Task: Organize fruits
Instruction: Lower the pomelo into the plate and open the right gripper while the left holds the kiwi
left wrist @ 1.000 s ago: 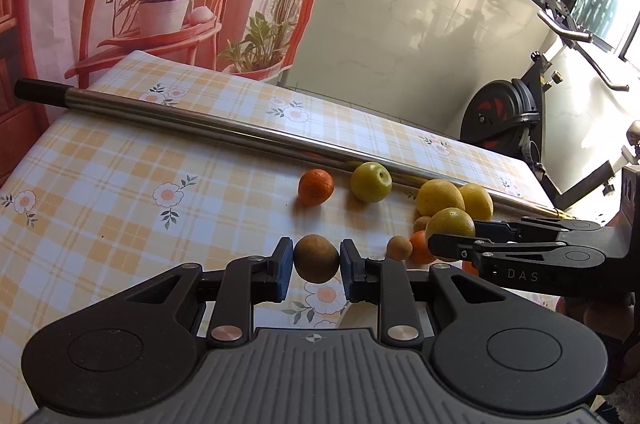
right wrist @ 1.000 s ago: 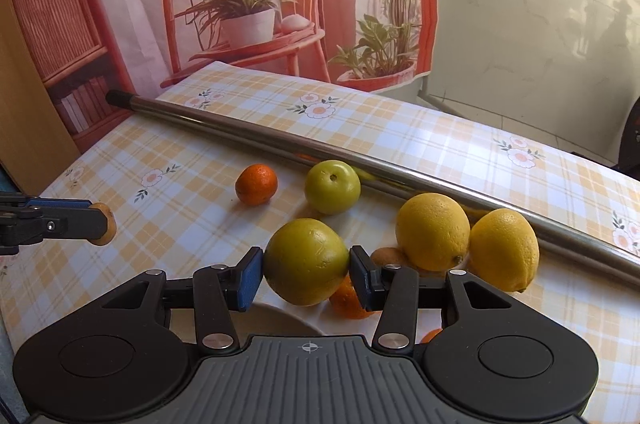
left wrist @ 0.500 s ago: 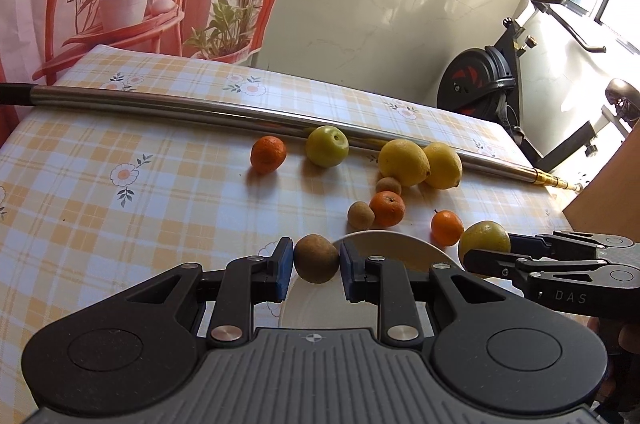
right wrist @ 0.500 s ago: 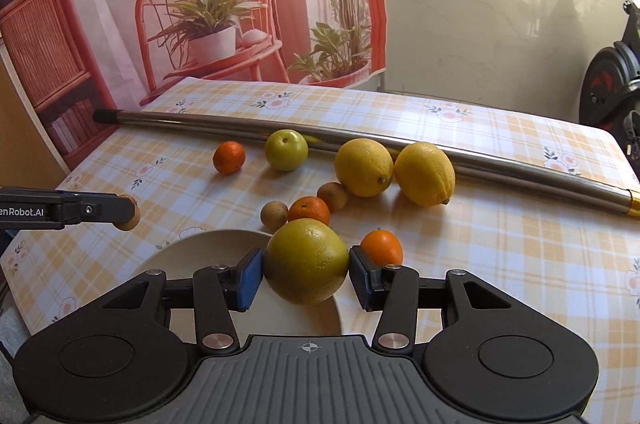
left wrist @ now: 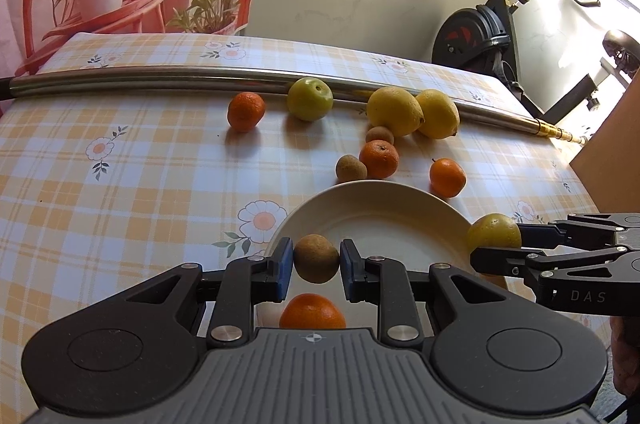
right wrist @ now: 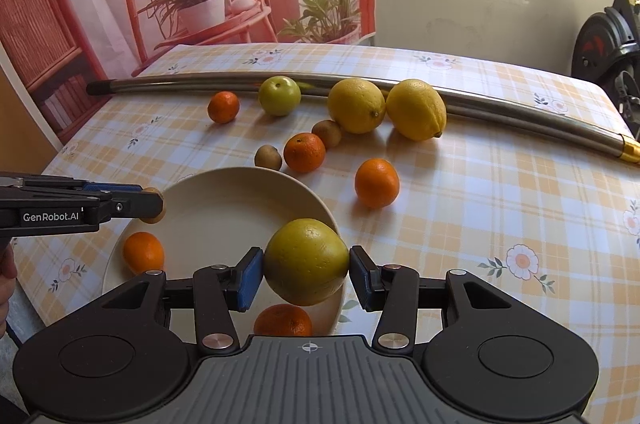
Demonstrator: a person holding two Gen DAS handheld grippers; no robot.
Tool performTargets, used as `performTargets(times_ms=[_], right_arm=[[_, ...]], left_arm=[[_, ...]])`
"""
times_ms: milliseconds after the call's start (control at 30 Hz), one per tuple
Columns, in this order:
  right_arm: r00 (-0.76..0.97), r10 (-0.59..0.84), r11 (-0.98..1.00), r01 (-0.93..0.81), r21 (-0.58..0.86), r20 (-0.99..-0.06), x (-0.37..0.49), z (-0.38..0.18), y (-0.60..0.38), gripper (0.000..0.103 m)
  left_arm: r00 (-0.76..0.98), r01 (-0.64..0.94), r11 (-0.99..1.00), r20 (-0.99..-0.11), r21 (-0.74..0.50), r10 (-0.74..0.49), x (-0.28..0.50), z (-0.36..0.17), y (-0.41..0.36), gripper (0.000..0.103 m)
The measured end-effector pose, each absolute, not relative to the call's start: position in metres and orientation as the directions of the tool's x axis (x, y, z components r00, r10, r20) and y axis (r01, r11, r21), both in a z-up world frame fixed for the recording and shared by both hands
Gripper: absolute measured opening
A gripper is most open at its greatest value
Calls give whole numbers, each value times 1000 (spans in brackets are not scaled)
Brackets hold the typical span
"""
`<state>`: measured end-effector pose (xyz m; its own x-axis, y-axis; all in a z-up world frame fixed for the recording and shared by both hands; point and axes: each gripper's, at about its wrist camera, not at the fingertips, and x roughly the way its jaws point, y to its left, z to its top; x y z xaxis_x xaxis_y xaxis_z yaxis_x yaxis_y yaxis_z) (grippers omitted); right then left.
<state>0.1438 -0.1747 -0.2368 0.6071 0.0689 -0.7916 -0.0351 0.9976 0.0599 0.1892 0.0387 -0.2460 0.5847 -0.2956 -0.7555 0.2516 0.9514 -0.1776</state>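
**Cream plate, two fruits hovering over it**

Cream plate point(right wrist: 208, 207) sits on the checked tabletop point(right wrist: 500, 207) near the front edge, and both grippers hang over it. Left hand-held gripper point(left wrist: 316, 262) is clamped narrow on a small brown kiwi point(left wrist: 316, 258), held above the plate's left part. Right hand-held gripper point(right wrist: 306, 274) has its blue pads pressed on a yellow-green citrus point(right wrist: 306, 262) (bigger fruit, so the jaws sit wider), over the plate's right rim.

One orange tangerine point(right wrist: 143, 252) lies on the plate at its left side, and another tangerine point(right wrist: 283, 320) peeks out just under the held citrus, partly hidden by the gripper body.

Everything else is on the cloth beyond the plate: two brown kiwis point(right wrist: 268, 156) flanking a tangerine point(right wrist: 305, 151), a lone tangerine point(right wrist: 377, 182) off to the right, two lemons point(right wrist: 356, 105) touching each other, a green apple point(right wrist: 279, 95) and one more tangerine point(right wrist: 223, 107) further left. A long metal pole point(right wrist: 500, 107) lies across the tabletop right behind the lemons and apple.
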Motion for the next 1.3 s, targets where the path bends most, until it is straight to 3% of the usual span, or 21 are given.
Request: performTargets(times_ms=[1300], right_arm=[[576, 58, 998, -39, 44, -815, 150, -247, -173, 43]], left_arm=[[563, 227, 965, -790, -135, -243, 189, -262, 33, 27]])
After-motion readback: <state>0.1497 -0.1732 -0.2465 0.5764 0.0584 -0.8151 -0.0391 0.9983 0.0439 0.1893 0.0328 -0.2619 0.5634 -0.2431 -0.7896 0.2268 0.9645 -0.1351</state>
